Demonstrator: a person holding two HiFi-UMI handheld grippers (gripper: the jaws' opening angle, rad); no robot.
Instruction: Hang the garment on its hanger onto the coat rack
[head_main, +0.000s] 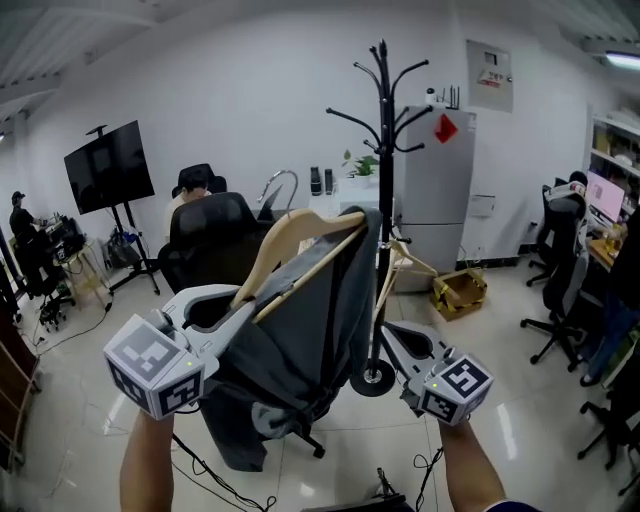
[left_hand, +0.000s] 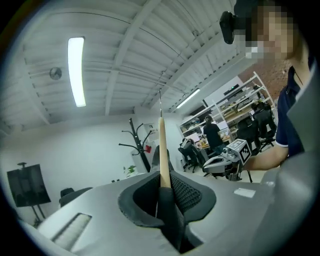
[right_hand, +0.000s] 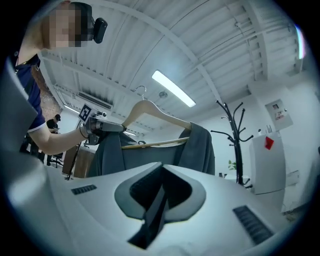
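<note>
**A:** What does the left hand-held gripper have?

**B:** Its jaws pinch one wooden end of the hanger. The grey garment drapes from it, held in the air.

**A:** And the coat rack?

**B:** It's straight beyond and slightly right, with its prongs above the hanger's hook. The hanger's length runs across toward the right hand-held gripper, which is closed on nothing.
</note>
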